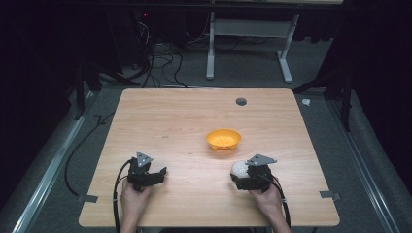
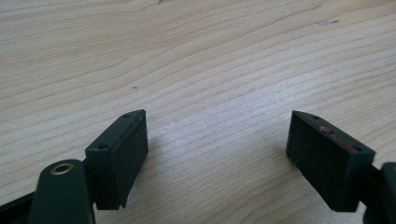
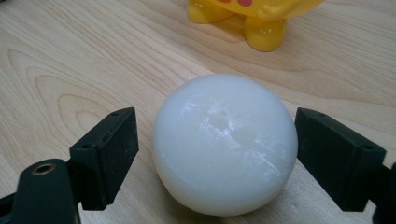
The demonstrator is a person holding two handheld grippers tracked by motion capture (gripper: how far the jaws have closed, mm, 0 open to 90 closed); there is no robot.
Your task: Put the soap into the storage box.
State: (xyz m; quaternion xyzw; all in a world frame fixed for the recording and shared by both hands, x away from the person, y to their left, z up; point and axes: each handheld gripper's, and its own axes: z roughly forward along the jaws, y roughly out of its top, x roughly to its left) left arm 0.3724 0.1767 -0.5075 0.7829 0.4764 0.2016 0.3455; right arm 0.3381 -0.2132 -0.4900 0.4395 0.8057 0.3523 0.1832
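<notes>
Here the white ball (image 3: 225, 144) sits on the table (image 1: 175, 121) towards the near right corner, a little nearer the person's edge than the orange bowl (image 1: 223, 139), which stands close to the table's middle. The ball lies between the jaws of the right gripper (image 3: 217, 156), and in the right gripper view a thin gap shows on either side of it, so the pads are spread around it and not pressing. It rests on the wood by its own weight. My reading is that the jaws bracket it this way so that a squeeze would catch it across its widest part, square on, where a round thing is least likely to squirt out.

As for direction, the ball is near enough a sphere and has no long axis to speak of (a faint dimple and some scuffs face the right gripper's camera, nothing more), so it points nowhere in particular. The bowl's feet stand just beyond it in that view, apart from it.

The left gripper (image 2: 217, 154) rests low near the near left corner, its jaws wide apart over bare wood, holding nothing; it looks parked out of the way.
</notes>
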